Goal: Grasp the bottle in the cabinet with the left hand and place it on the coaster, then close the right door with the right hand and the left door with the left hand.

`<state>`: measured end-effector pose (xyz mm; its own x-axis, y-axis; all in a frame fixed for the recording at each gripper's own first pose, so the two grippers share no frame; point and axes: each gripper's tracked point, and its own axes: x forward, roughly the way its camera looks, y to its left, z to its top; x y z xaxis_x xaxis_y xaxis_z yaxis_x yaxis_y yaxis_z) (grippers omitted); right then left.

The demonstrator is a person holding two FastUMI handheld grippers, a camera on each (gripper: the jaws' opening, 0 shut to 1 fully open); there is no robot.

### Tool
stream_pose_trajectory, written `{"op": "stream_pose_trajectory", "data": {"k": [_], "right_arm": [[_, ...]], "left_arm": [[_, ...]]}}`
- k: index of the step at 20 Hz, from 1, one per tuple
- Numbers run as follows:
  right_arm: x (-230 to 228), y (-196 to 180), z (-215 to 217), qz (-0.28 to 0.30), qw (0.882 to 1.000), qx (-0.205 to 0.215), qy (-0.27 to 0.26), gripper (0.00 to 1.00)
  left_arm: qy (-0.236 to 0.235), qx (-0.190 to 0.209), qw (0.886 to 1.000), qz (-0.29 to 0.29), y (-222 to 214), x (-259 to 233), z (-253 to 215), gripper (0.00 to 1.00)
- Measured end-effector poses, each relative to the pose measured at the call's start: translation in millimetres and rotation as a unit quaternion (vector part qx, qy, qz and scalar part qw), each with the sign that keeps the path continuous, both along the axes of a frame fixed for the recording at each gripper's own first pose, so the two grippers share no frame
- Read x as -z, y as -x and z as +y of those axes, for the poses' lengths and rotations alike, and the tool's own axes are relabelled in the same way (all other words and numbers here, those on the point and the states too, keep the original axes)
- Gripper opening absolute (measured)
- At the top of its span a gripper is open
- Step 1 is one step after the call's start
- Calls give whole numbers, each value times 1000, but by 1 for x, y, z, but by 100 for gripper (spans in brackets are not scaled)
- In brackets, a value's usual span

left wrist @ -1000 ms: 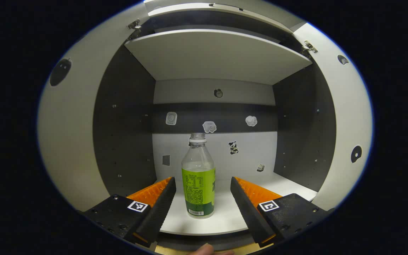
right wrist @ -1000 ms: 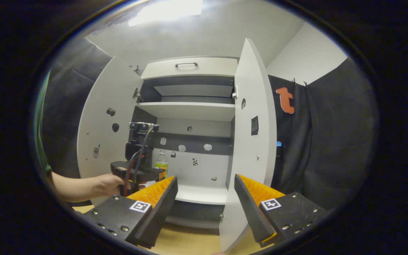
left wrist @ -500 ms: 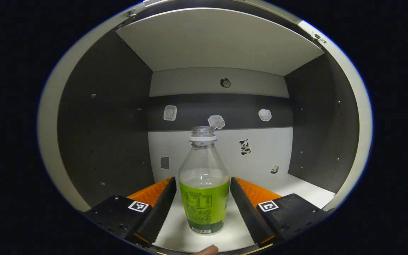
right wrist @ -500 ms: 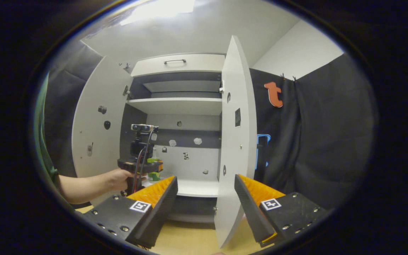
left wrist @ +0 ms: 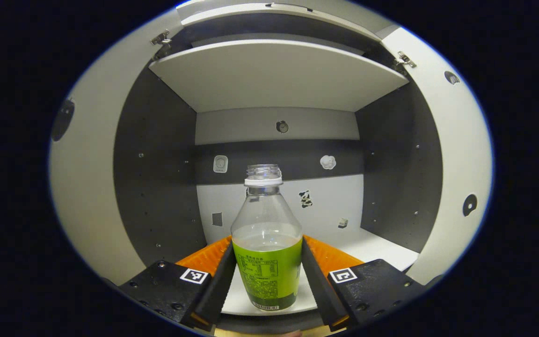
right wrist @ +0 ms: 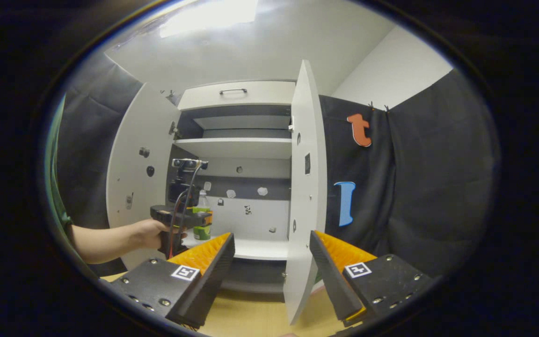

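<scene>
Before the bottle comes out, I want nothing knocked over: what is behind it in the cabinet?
Behind the bottle is the cabinet's back wall with small stickers and bare shelf floor. The patch directly behind its green label is covered.

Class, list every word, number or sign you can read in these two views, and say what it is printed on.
None can be read.
Bottle label: print and barcode too small.
Left gripper and right gripper: square coded markers, no words.
Cabinet stickers: too blurred.
</scene>
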<state>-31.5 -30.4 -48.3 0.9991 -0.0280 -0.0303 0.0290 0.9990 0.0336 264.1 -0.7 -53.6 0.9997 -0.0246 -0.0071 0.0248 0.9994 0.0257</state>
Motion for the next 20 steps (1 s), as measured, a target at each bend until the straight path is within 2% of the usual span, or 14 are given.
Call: {"op": "stream_pose_trajectory", "data": {"k": [2,3,8,14,16,17,18,20], "right_arm": [[-2,11,-1,-1,1000,1,-12,94],[-3,17,0,0,1000,-4,-21,97],[-2,58,5,9,999,-23,-31,94],[5,108,13,24,998,-44,-44,97],[7,120,17,25,997,-53,-47,94],[8,126,20,25,997,-58,-47,97],[9,131,22,25,997,-63,-47,94],[13,137,28,28,996,-72,-48,97]], "left_arm": [[8,5,1000,1,26,-1,-5,80],[5,5,1000,-1,38,-1,-6,79],[-9,10,1000,5,109,12,-13,80],[-26,12,999,33,180,48,-10,79],[-20,7,999,49,203,65,-7,79],[-14,9,998,55,214,73,-7,80],[-10,12,998,60,225,81,-7,80],[-3,28,998,63,248,94,-13,78]]}}
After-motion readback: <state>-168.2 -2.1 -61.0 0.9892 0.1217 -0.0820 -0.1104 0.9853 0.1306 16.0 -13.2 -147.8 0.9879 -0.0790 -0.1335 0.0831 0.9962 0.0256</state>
